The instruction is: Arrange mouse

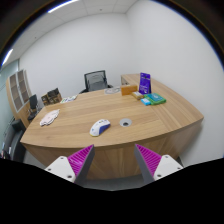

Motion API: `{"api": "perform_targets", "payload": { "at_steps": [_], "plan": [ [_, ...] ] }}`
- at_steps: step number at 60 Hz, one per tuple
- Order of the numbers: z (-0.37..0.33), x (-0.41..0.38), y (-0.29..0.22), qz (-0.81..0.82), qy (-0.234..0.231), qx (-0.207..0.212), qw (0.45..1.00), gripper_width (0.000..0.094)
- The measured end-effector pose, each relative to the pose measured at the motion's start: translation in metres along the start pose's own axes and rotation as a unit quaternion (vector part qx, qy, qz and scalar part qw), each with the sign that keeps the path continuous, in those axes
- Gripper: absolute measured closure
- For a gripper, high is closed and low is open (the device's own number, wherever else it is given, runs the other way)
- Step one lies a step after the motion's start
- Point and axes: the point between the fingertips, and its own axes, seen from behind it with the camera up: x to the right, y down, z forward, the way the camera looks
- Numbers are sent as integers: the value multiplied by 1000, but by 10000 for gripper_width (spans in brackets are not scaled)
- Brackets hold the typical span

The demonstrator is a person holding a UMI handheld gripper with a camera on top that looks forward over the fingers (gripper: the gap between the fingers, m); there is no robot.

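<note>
1. On the wooden table [150, 125], ahead of our fingers [113, 160] and well beyond their tips, we see a white mouse [100, 127] lying near the table's front edge.
2. Our fingers stand apart with nothing between them; their purple pads [81, 157] face each other across an open gap, and the mouse sits above that gap, slightly toward the left finger.
3. We read the mouse's long axis as running roughly across our line of sight, tilted a little; which end is its front we cannot tell.
4. Just beside the mouse, to its right, we see a small round grommet [125, 122] set into the table.
5. Farther left on the table lies a pale flat object [49, 117], well apart from the mouse.
6. At the far right of the table we see a purple box [145, 82] standing upright, with a teal item [152, 99] lying in front of it.
7. Behind the table stands a dark office chair [94, 80], and a shelf unit [17, 92] stands against the left wall.
</note>
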Motion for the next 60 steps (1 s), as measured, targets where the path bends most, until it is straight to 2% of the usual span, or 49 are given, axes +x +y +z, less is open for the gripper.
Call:
{"api": "perform_targets", "payload": {
  "at_steps": [6,10,20,36,47,60],
  "plan": [
    [1,-5,-9,-8,6,24,1000,107],
    [52,-76,-5,-7,-3,28,1000,107],
    [106,-126,5,-22,-21,12,999,100],
    [217,-110,12,-24,-39,-32,998,111],
    [267,-99,3,-50,-54,-49,996,114],
    [309,-125,-16,-109,-94,-53,988,110]
  ]
}}
